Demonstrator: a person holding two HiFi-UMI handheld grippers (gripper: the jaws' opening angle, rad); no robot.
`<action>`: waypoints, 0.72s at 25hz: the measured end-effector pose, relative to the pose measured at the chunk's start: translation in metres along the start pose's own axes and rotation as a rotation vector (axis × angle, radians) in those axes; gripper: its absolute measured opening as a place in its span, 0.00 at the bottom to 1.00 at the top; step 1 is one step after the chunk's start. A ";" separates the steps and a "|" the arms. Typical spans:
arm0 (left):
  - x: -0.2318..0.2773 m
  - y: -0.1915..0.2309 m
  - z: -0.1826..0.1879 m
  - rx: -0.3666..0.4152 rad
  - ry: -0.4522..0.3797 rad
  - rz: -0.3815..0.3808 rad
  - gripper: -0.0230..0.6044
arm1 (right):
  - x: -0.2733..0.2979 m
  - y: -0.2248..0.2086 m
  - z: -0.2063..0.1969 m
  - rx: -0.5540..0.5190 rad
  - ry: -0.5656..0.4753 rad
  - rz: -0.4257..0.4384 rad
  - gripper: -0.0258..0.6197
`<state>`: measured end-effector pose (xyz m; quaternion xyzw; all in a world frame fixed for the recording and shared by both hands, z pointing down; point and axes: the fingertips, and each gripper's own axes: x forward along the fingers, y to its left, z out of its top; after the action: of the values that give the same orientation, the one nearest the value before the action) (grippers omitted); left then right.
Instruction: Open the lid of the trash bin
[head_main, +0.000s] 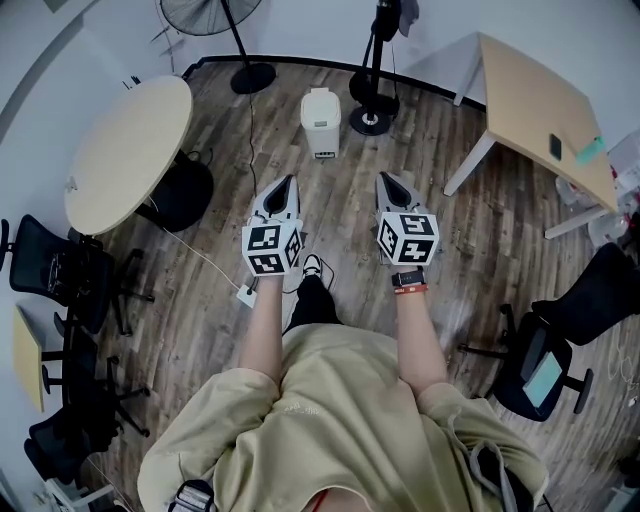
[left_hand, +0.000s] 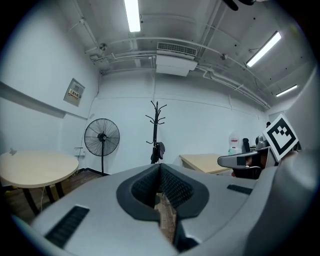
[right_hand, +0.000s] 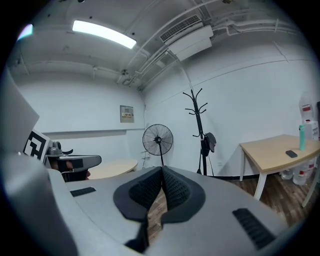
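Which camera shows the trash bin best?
The head view: the white bin stands whole and shut on the floor. Neither gripper view shows it; both look higher, at the wall.

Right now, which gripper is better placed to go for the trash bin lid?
Left, probably: the left gripper points more nearly at the white trash bin than the right gripper. Both are shut, empty.

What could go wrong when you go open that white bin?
A white cable and power strip lie by the person's shoe, so stepping toward the trash bin might mean tripping. The left tool and right tool are shut, away from its closed lid; a hard push could tip it.
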<state>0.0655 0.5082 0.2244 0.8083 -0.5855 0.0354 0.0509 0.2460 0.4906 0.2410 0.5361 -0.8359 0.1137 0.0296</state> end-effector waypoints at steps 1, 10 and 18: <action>0.009 0.006 0.000 -0.002 0.002 -0.001 0.08 | 0.011 -0.001 0.001 -0.003 0.002 0.001 0.06; 0.095 0.062 0.012 -0.027 0.005 -0.028 0.08 | 0.109 -0.006 0.023 -0.012 0.017 -0.003 0.06; 0.162 0.118 0.029 -0.030 0.015 -0.072 0.08 | 0.192 0.000 0.045 -0.003 0.026 -0.024 0.06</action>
<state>0.0039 0.3154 0.2194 0.8277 -0.5561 0.0309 0.0687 0.1677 0.3094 0.2301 0.5447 -0.8291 0.1187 0.0426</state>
